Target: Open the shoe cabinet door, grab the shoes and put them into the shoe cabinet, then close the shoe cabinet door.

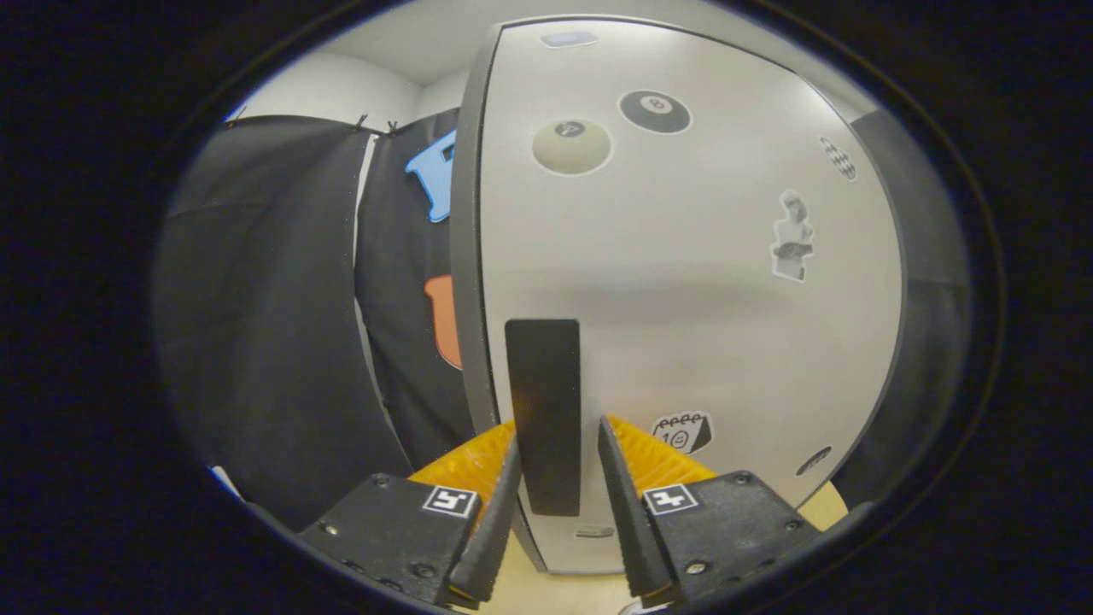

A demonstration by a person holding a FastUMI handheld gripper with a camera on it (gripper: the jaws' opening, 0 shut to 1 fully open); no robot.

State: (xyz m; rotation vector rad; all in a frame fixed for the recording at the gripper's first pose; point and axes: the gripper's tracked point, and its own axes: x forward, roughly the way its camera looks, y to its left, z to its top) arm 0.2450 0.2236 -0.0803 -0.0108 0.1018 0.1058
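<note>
The shoe cabinet door (683, 282) is a pale grey panel with several stickers, standing very close ahead of me. Its black vertical handle (543, 384) is near the door's left edge. My gripper (557, 434) has the handle between its fingers. The left fingertip (511, 457) lies against the handle's left side. The right fingertip (608, 440) stands a narrow gap off the handle's right side. The door's dark left edge (465, 256) shows along its full height, and I cannot tell whether the door is ajar. The cabinet's inside is hidden behind the door.
The cabinet's dark side panel (926, 342) runs down the right of the door. Black cloth booth walls (273, 325) hang to the left. A light wooden floor (564, 589) lies below the fingers.
</note>
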